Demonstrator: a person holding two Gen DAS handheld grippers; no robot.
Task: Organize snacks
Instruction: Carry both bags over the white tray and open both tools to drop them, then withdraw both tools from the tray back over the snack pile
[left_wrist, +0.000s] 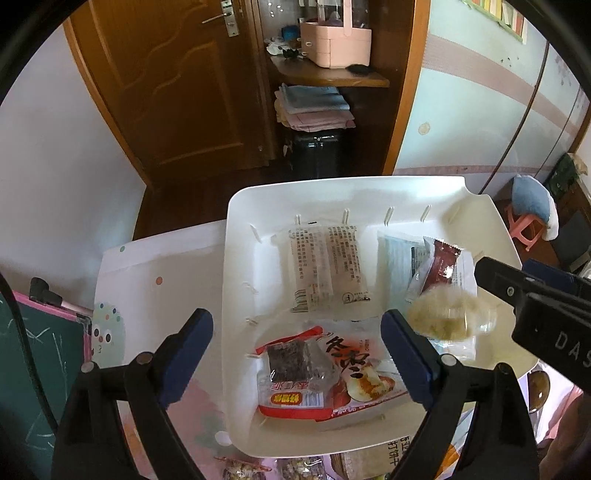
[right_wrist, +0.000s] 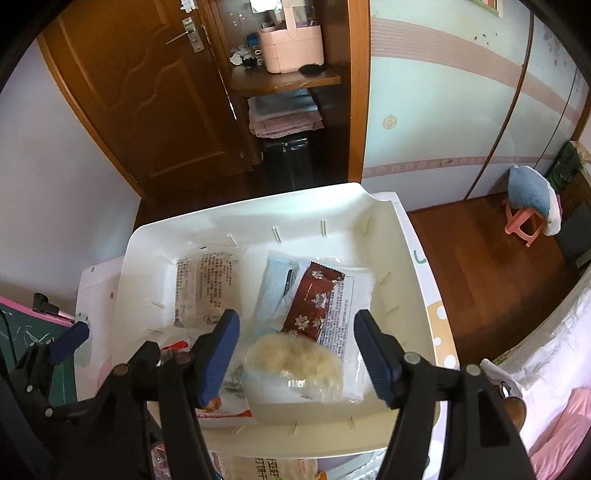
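Snacks: six wrapped packets, one pale puffy cake (right_wrist: 295, 363), lie in one white bin (right_wrist: 207, 225); both claws (left_wrist: 295, 354) (right_wrist: 295, 350) gape empty.

The right gripper (right_wrist: 295, 350) (jaws spread) hovers over a pale bun packet (right_wrist: 295, 369) in the white bin (right_wrist: 147, 266).

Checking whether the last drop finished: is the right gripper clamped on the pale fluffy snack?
No. The right gripper stands wide open, and the pale fluffy snack lies in the white bin.
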